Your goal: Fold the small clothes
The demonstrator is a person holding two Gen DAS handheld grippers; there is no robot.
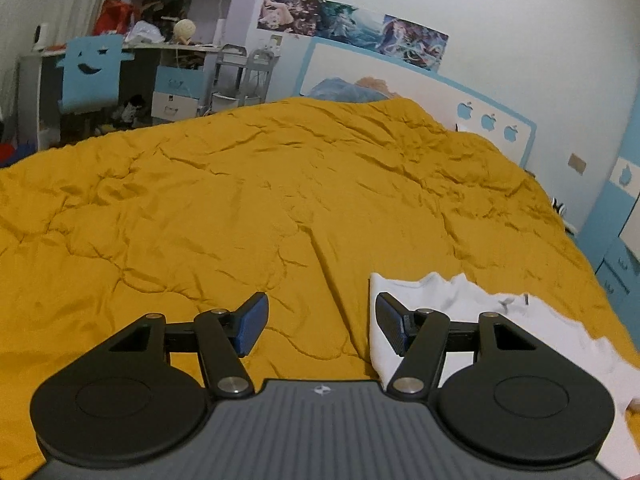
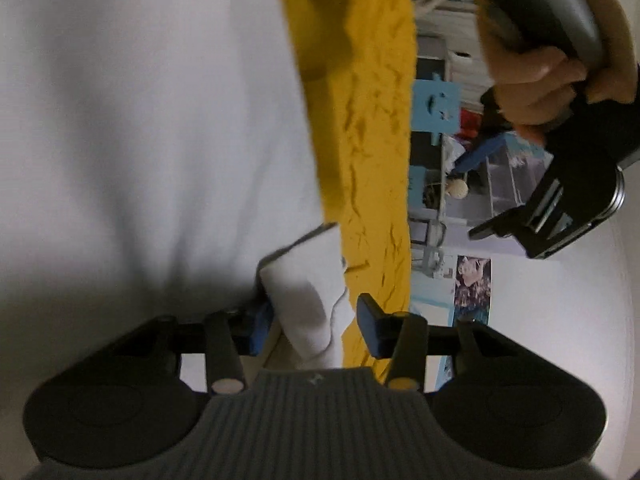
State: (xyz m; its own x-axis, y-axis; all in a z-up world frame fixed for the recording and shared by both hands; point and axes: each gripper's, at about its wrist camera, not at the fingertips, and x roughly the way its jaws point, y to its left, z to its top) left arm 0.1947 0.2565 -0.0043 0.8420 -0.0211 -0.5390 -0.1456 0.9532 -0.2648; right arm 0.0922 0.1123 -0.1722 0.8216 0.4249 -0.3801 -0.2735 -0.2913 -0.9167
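A small white garment (image 1: 472,312) lies on the yellow quilt (image 1: 260,192) at the lower right of the left wrist view. My left gripper (image 1: 320,320) is open and empty above the quilt, its right finger over the garment's left edge. In the right wrist view, rolled on its side, the white garment (image 2: 140,120) fills the left half, close to the lens. My right gripper (image 2: 312,328) is open, with a fold of the white cloth lying between its fingers. The left gripper (image 2: 560,184) and the hand holding it show at the upper right there.
The yellow quilt covers the whole bed. A blue and white headboard (image 1: 400,76) stands at the back, a desk with a blue chair (image 1: 92,76) and shelves at the back left, blue drawers (image 1: 616,248) at the right.
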